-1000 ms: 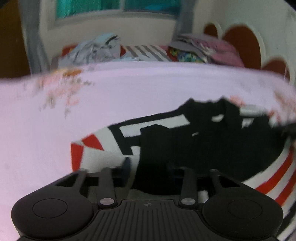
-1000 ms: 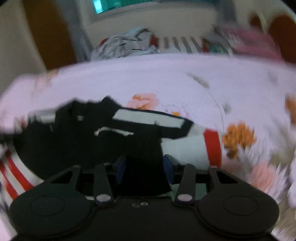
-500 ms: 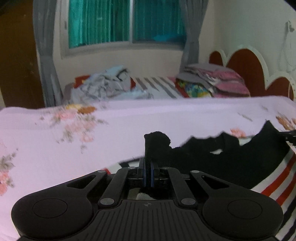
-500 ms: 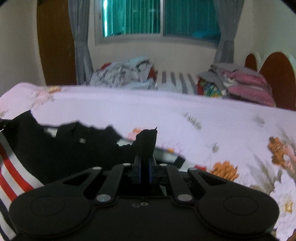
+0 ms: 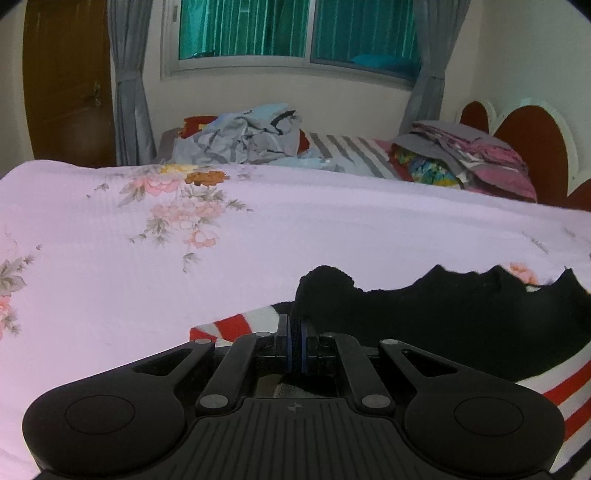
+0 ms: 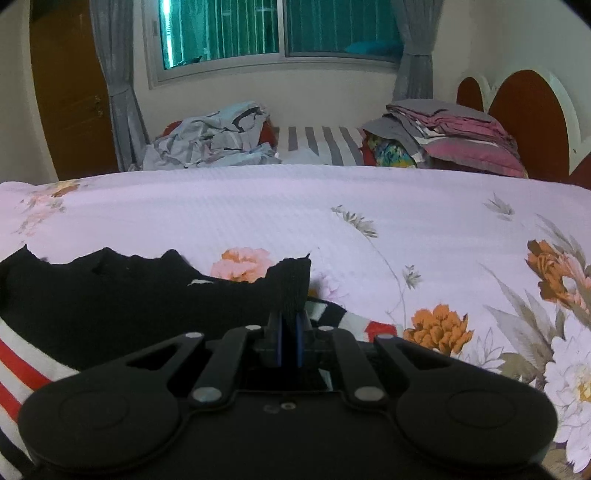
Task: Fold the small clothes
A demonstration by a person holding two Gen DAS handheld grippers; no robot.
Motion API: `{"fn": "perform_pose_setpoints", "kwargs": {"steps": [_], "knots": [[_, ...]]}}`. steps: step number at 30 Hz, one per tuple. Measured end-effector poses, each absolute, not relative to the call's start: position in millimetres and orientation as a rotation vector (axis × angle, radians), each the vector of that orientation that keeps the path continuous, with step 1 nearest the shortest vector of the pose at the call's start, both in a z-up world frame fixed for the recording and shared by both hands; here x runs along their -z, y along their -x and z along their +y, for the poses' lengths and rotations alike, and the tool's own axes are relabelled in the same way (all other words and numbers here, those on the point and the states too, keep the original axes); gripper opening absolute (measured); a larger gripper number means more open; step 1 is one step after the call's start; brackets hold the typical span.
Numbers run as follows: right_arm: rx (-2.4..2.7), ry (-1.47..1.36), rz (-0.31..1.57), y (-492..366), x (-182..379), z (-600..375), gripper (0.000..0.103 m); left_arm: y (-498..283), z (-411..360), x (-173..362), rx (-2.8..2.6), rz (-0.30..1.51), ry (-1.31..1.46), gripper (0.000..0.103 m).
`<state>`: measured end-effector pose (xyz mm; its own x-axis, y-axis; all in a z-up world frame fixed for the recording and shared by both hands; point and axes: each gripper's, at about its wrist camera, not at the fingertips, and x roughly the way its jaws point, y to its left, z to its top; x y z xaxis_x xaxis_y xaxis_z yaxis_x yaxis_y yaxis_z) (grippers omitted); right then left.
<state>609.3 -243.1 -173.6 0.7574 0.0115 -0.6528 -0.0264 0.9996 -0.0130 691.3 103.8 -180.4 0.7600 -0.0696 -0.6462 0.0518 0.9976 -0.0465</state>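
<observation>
Spreading across most of both views is a bed (image 5: 332, 221) covered in a pale lilac bedspread with a fine ribbed weave and printed pink and orange flowers (the big blooms sit on the right-hand side). Behind it runs a second bed with a grey-and-white striped sheet (image 6: 317, 142), a crumpled heap of light blue clothes (image 5: 247, 136) and a neat stack of folded pink and grey linens (image 6: 454, 133). Teal blinds fill the window (image 5: 299, 29), grey curtains hang at each side, a brown wooden door (image 5: 66, 81) stands at far left, and a scalloped red-brown headboard (image 6: 524, 110) at right.

Lying on the bedspread between the two tools is the sweater (image 5: 461, 314), soft black knit with white and red stripes. Its top edge is lifted in a ragged line. The left gripper (image 5: 295, 336) is clamped tight on a bunched black fold of it, and the right gripper (image 6: 290, 332) pinches another upright black fold the same way, blue pads pressed against the cloth.
</observation>
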Motion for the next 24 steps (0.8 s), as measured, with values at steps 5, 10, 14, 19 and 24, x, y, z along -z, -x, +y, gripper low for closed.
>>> {"fn": "perform_pose_setpoints", "kwargs": {"steps": [5,10,14,19,24], "knots": [[0.006,0.028,0.73,-613.9,187.5,-245.0,0.007,-694.6,102.2,193.0,0.055,0.715,0.02,0.004],[0.012,0.058,0.721,-613.8,191.9,-242.0,0.007,-694.3,98.2,195.0,0.047,0.704,-0.007,0.004],[0.02,0.061,0.722,-613.5,194.1,-240.6,0.007,-695.6,96.4,197.2,0.039,0.711,-0.017,0.004],[0.052,0.164,0.75,-616.5,186.1,-225.6,0.034,-697.1,84.5,193.0,0.019,0.722,-0.105,0.015],[-0.018,0.133,0.641,-585.4,152.0,-211.3,0.047,-659.2,77.2,152.0,-0.109,0.512,-0.133,0.062]]}}
